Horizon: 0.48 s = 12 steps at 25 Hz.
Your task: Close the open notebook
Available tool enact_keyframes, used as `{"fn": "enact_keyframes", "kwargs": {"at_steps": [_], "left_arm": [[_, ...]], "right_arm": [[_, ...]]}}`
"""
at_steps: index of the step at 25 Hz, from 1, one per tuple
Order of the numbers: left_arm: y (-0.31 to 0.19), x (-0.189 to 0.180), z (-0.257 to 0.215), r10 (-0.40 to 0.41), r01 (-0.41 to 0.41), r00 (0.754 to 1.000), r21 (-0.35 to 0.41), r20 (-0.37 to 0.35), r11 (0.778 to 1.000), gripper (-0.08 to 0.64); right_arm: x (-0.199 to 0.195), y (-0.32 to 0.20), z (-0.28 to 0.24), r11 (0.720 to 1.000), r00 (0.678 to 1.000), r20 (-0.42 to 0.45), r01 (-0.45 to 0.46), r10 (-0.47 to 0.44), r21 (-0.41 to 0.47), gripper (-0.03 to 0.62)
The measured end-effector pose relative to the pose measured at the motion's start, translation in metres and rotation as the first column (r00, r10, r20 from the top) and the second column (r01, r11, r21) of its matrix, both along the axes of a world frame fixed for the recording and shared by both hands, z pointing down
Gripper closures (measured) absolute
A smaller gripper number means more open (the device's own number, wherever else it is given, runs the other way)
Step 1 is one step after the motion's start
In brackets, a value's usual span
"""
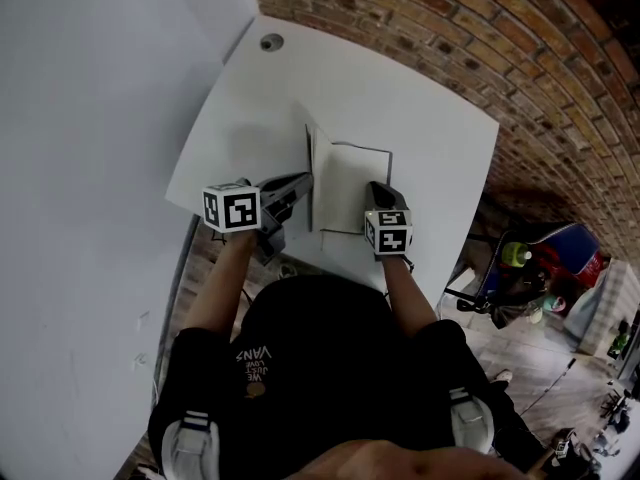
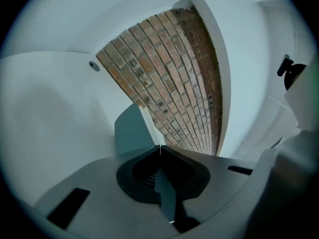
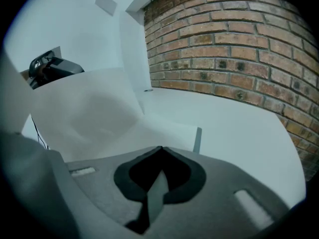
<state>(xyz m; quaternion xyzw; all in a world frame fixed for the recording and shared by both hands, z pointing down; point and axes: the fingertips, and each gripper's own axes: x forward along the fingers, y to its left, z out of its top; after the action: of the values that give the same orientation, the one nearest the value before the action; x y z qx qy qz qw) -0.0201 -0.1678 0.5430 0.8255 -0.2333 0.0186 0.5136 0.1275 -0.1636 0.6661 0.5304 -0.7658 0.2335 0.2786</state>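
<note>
The notebook [image 1: 355, 173] lies on the white table [image 1: 420, 118], its right page flat. Its left cover [image 1: 318, 173] stands nearly upright, white pages facing right. My left gripper [image 1: 305, 180] is shut, its tips against the cover's outer left face. In the left gripper view the jaws [image 2: 160, 146] meet with nothing between them, and the dark teal cover [image 2: 130, 131] rises just beyond them. My right gripper [image 1: 377, 188] is shut and rests on the flat right page near its front edge. In the right gripper view its tips [image 3: 160, 148] meet over the page [image 3: 169, 131], with the raised leaf [image 3: 94, 113] at left.
A round cable hole [image 1: 271, 41] sits near the table's far left corner. A brick wall [image 1: 520, 48] runs behind and to the right. A white wall [image 1: 90, 118] closes the left. Bags and clutter [image 1: 540, 268] lie on the floor at right.
</note>
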Motion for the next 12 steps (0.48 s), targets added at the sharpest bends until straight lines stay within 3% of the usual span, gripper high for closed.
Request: {"fn": "enact_keyframes", "kwargs": {"at_steps": [6, 12], "left_arm": [[0.009, 0.045, -0.012, 0.108, -0.107, 0.993, 0.022, -0.05, 0.994, 0.549], [0.016, 0.08, -0.01, 0.185, -0.184, 0.981, 0.024, -0.056, 0.983, 0.549]], "right_arm": [[0.0, 0.0, 0.0, 1.0, 1.0, 0.013, -0.002, 0.002, -0.004, 0.595], [0.003, -0.001, -0.001, 1.0, 0.999, 0.03, -0.016, 0.016, -0.012, 0.594]]}}
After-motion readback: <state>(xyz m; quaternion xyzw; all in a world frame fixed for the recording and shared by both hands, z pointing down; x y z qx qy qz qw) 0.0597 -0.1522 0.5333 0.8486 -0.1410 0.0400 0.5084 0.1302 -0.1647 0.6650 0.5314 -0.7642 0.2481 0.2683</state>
